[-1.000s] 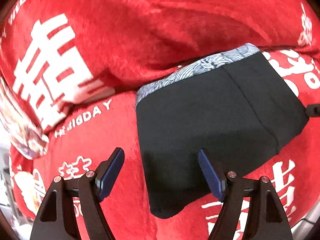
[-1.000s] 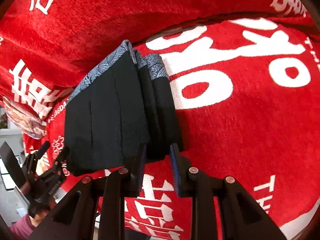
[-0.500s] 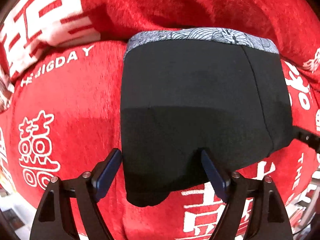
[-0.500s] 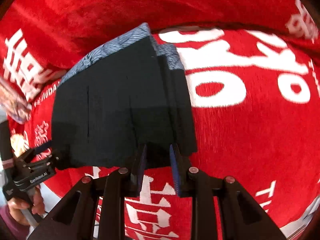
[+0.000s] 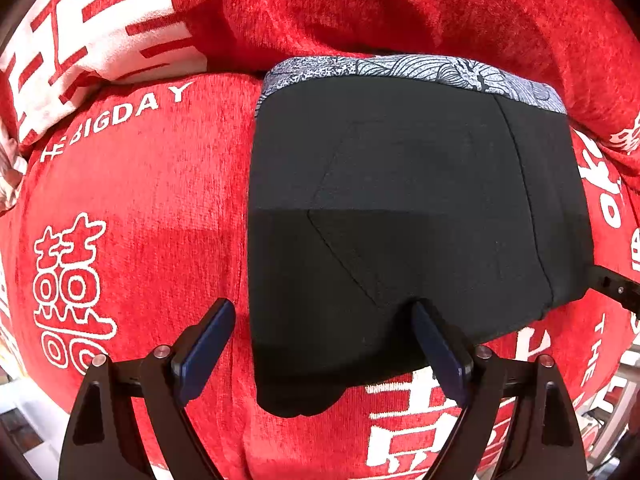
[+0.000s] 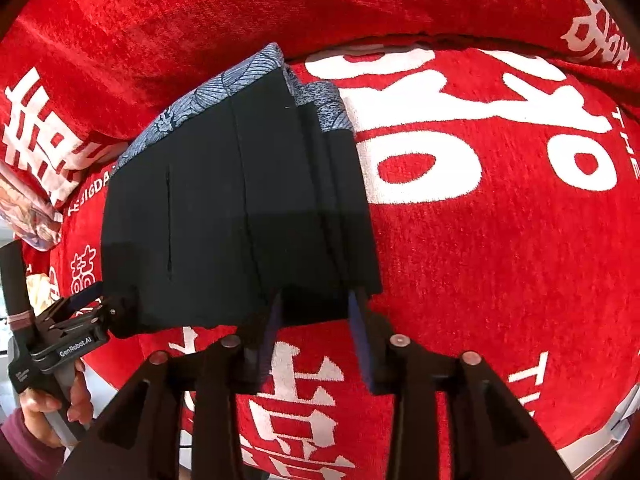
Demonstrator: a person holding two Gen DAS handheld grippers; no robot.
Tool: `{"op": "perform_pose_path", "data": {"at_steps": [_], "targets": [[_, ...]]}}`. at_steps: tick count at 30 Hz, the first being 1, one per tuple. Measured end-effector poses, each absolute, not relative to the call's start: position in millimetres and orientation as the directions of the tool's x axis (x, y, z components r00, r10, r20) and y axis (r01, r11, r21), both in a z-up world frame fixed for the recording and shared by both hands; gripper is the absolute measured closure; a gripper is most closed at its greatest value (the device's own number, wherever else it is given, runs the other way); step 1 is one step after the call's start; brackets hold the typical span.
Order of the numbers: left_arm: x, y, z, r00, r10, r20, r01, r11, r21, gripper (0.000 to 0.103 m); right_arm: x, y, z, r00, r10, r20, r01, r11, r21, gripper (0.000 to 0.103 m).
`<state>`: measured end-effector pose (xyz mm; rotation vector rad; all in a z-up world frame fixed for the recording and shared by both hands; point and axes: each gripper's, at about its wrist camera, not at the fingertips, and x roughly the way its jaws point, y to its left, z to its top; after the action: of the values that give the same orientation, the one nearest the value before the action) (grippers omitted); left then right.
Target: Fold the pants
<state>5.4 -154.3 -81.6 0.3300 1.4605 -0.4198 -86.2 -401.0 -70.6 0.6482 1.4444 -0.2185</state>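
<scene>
Black pants [image 5: 400, 200] with a grey patterned waistband [image 5: 400, 68] lie folded flat on the red cover [image 5: 140, 220]. My left gripper [image 5: 322, 320] points down over their near left corner. Its jaws are opening wide: one pad stands on the red cloth beside the fabric, the other rests on top of it, and neither presses. In the right wrist view the pants [image 6: 240, 208] show stacked layers at their right side. My right gripper [image 6: 316, 312] is at their near right hem. Its jaws are opening, with the hem between the tips but not pinched.
The red plush cover [image 6: 500, 260] with white characters spans seat and backrest. A patterned cushion [image 6: 28, 208] lies at the far left. A hand [image 6: 52, 404] in a purple sleeve holds the left gripper's handle. The seat's front edge runs along the bottom.
The left gripper came down over the pants and its jaws widened. The right jaws, shut on the hem before, have spread apart. The pants now lie flatter.
</scene>
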Motion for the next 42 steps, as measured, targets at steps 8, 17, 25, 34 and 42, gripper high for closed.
{"op": "perform_pose_path", "data": {"at_steps": [8,17,25,34,42], "targets": [[7,-158,-84,0.064,-0.065,-0.996,0.474,0.880,-0.027,0.009,-87,-409,-68,0.141,0.252,-0.957,0.513,0.809,0.289,0.062],[21,-151,-83,0.039,-0.090,-0.995,0.453,0.889,-0.063,0.006,-85,-416,-66,0.138,0.262,-0.955,0.515,0.805,0.295,0.057],[66,-129,-70,0.064,-0.148,-0.987,0.376,0.920,-0.114,0.006,-80,-433,-64,0.193,0.303,-0.933,0.491,0.793,0.359,0.049],[82,-138,-90,-0.090,-0.296,-0.951,0.366,0.878,-0.308,0.006,-70,-458,-98,0.252,0.467,-0.847,0.512,0.679,0.526,0.044],[94,-139,-124,-0.205,-0.410,-0.889,0.313,0.833,-0.456,0.006,-51,-474,-128,0.261,0.599,-0.757,0.440,0.625,0.645,0.038]]}}
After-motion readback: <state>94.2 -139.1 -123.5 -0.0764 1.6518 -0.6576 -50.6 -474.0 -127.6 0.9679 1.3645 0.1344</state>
